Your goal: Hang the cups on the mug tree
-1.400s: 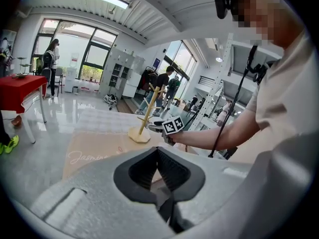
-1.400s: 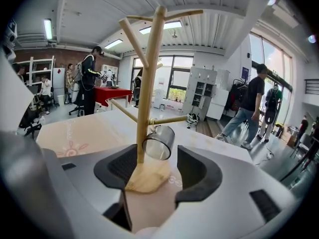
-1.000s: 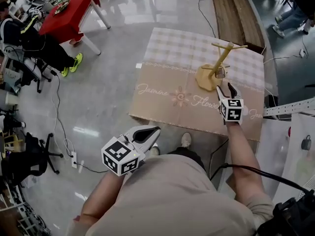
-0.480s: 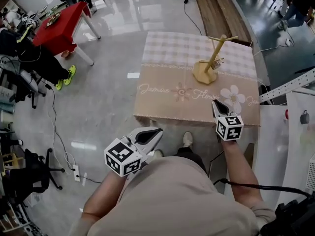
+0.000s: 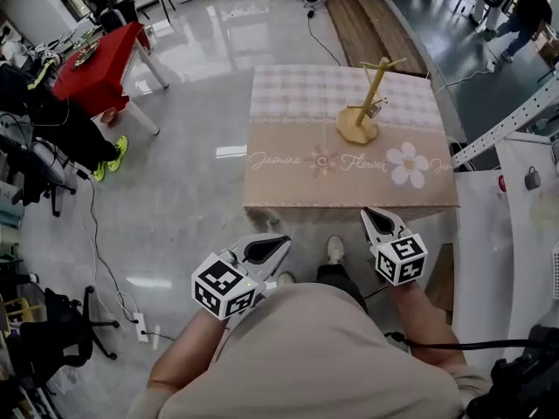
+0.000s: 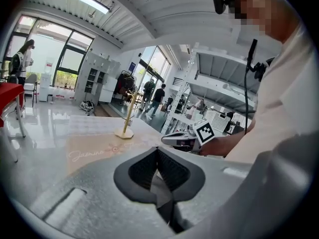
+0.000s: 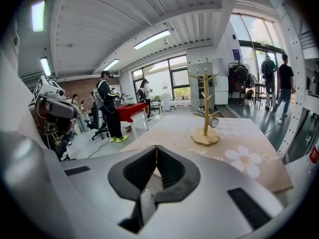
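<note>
A wooden mug tree stands on the far right part of the table, which wears a beige cloth with flower print. One small cup hangs from a low peg on its right side; the right gripper view shows the same tree and cup. My right gripper is shut and empty, held off the table's near edge. Close to my body on the left, my left gripper is also shut with nothing in it. The tree looks small and distant in the left gripper view.
A red table and a seated person are at the far left, with chairs and floor cables nearby. A white frame and panel flank the table's right side. People stand in the background.
The right gripper has drawn back from the mug tree to the table's near edge and its jaws have shut. The view has backed away from the table. The left gripper has barely moved.
</note>
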Action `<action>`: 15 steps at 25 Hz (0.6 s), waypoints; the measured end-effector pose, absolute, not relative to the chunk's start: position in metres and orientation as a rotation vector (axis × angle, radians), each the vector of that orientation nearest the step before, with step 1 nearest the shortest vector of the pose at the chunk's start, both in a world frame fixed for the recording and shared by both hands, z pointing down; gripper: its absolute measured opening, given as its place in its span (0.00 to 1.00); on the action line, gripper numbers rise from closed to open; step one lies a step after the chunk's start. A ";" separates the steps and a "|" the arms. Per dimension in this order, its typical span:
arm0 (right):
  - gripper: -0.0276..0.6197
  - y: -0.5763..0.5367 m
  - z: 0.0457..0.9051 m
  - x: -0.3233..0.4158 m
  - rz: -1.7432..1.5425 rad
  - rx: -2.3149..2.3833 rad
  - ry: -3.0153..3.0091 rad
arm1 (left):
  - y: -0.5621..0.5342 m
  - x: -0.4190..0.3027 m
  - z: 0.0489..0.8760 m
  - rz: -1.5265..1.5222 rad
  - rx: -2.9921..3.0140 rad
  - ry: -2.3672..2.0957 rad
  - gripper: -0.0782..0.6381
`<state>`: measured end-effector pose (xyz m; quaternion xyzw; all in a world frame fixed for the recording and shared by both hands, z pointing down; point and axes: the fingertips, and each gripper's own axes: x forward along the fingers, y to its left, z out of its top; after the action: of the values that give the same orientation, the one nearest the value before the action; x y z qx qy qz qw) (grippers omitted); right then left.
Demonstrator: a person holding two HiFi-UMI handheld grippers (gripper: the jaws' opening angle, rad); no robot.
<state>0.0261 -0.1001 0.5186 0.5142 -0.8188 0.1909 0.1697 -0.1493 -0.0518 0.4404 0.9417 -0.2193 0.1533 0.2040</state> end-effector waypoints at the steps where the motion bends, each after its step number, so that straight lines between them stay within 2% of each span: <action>1: 0.07 -0.094 0.516 0.021 0.537 1.455 -2.334 | -0.049 -0.150 0.441 0.425 2.632 -0.605 0.12; 15: 0.06 -0.030 0.492 -0.041 0.495 1.382 -2.411 | -0.018 -0.165 0.450 0.410 2.648 -0.529 0.12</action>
<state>-0.0414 -0.0298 0.4922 0.4833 -0.8434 0.1732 0.1588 -0.1653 -0.0178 0.4503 0.9491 -0.1898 0.1469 0.2039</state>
